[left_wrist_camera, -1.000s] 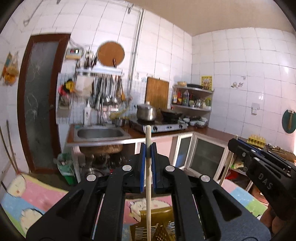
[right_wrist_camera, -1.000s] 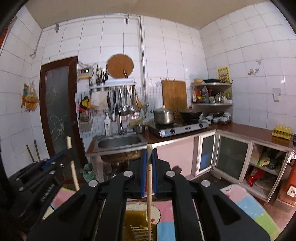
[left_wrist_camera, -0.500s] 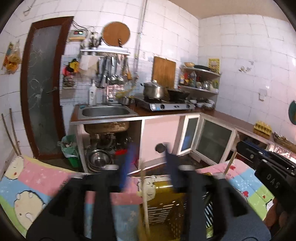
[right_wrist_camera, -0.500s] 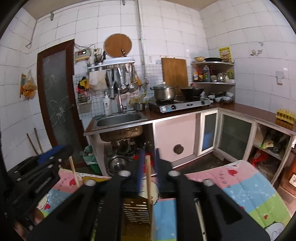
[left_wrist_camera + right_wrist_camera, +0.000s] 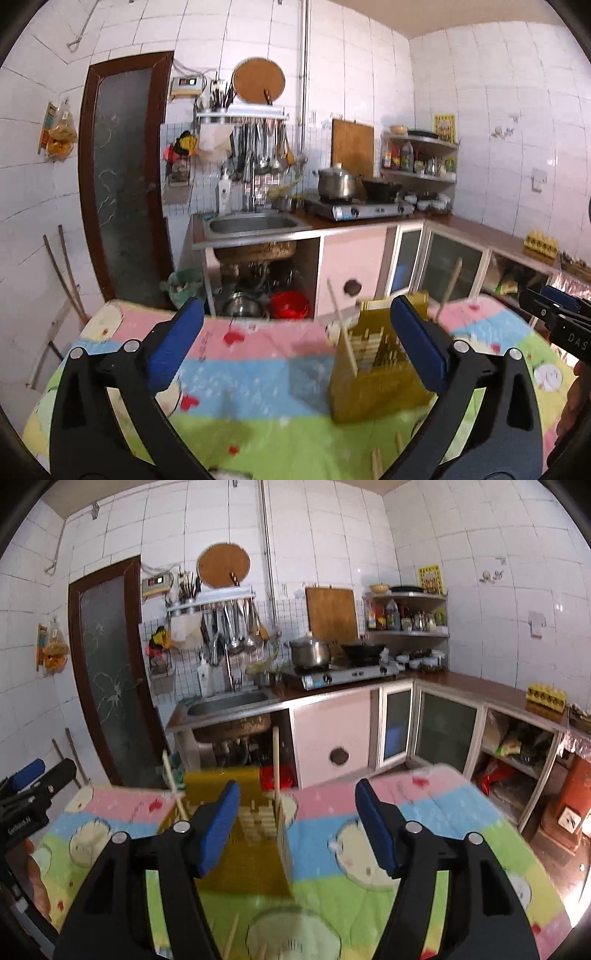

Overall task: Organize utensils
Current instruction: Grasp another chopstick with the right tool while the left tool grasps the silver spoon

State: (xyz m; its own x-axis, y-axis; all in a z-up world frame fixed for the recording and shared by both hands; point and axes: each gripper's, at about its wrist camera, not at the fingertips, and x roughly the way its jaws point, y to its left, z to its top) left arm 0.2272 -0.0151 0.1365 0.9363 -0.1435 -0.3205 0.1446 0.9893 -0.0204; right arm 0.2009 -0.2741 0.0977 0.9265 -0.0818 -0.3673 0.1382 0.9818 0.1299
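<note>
Opening left gripper (image 5: 295, 343); right gripper (image 5: 297, 823) opening; chopsticks (image 5: 341, 334) in holder (image 5: 380, 384)

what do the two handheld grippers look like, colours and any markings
Both are black plastic with scissor-like linkage arms, silver round pivot bolts and blue pads on the fingers. The left gripper carries white lettering starting "Gen" on its side; the right gripper shows white "DAS" lettering. No cables or sleeves are visible.

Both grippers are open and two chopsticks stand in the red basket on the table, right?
Not quite: the basket is yellow, not red, as the right wrist view shows. Both chopsticks stand in it; the left gripper and right gripper are opening, empty.
</note>
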